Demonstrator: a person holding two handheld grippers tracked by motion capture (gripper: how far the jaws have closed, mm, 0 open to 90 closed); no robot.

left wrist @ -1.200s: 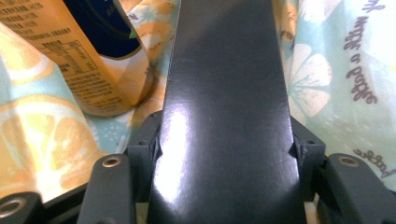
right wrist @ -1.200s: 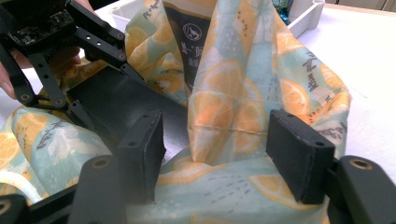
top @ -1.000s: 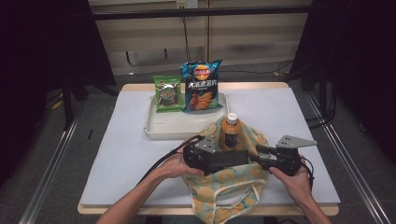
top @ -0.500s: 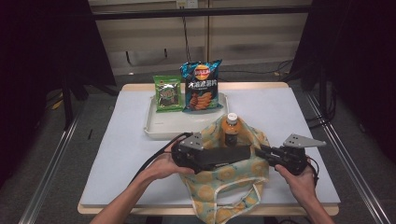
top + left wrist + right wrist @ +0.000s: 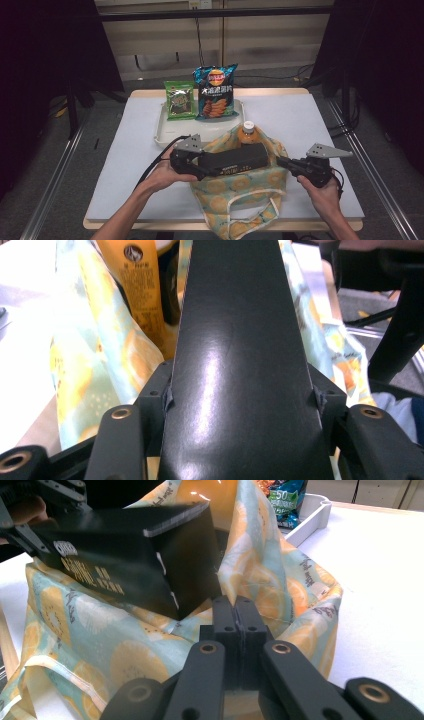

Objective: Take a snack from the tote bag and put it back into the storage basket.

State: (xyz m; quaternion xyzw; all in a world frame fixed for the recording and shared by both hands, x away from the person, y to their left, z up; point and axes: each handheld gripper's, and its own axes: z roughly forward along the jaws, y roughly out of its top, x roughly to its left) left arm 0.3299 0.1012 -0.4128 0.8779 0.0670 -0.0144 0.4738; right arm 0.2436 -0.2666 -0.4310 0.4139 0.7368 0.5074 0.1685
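Left gripper (image 5: pixel 202 169) is clamped across one end of the black box (image 5: pixel 234 159), pads on both side walls as the left gripper view shows. Box hangs level over the mouth of the citrus-print tote bag (image 5: pixel 240 187), which lies on the desk (image 5: pixel 130 145). Orange drink bottle (image 5: pixel 247 134) already stands inside, at the far side.

Right gripper (image 5: pixel 281 162) sits at the bag's right edge; its jaws have just been closing and are now pressed together. In the right gripper view the bag cloth (image 5: pixel 280 600) runs right up against the tips. It looks like they pinch the rim fabric, but I can't confirm cloth is actually between the pads.

Risks from here:
- One-end grip on a long glossy box: the free end can droop or twist about the pads, then slip out.
- If the right pinch caught no cloth, the mouth won't stay open and the box lands on top of the fabric instead of inside.
- The box's far corner is near the bottle; pushing in at an angle could knock it over or out.
- Soft bag: the box's leading edge can snag a fold and drag the whole bag across the desk toward the white tray (image 5: pixel 162 135) holding the chip bag (image 5: pixel 216 92) and the green snack packet (image 5: pixel 179 100).
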